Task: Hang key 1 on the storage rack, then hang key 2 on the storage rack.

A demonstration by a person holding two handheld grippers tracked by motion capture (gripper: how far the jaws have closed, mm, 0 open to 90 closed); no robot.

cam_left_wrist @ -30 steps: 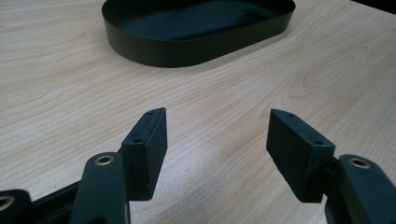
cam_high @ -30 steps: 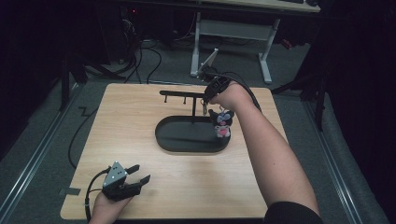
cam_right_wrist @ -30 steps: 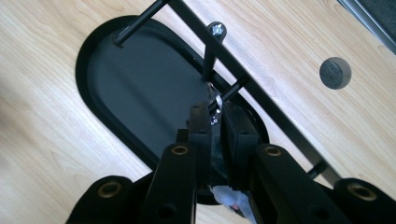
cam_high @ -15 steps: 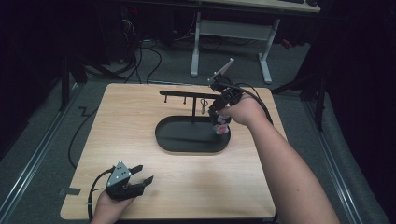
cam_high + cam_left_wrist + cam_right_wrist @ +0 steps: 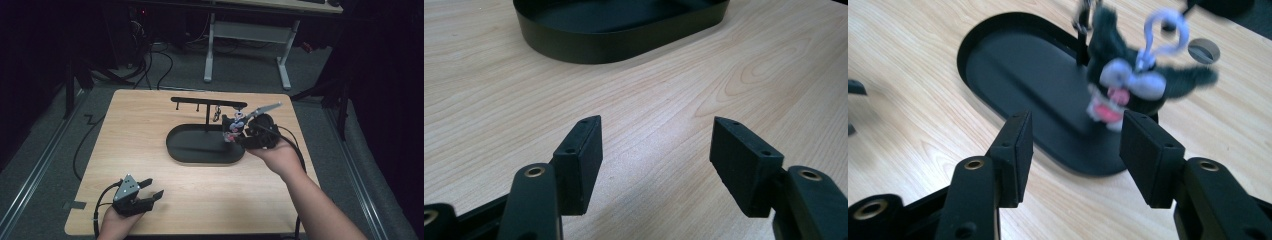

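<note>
A black oval tray (image 5: 176,150) lies mid-table with a thin T-shaped rack (image 5: 200,101) rising from it. A fuzzy black toy (image 5: 233,128) with a pale purple loop sits by the tray's right end; whether it hangs or rests, I cannot tell. My right gripper (image 5: 239,132) points at it from the right. Its jaws have just been opening, and nothing is between them. In the right gripper view the blurred toy (image 5: 1128,85) is just past that gripper (image 5: 1075,120). My left gripper (image 5: 154,188) rests open at the front left, holding nothing.
A small metal chain (image 5: 217,114) hangs from the rack beside the toy. In the left gripper view, bare wood lies between the left gripper (image 5: 656,125) and the tray's wall (image 5: 624,45). A cable trails off the table's left edge (image 5: 82,145).
The right hand has come away from the rack toward the table's right side and sunk lower. Its jaws have spread and the toy is out of them. The left hand has stayed put.
</note>
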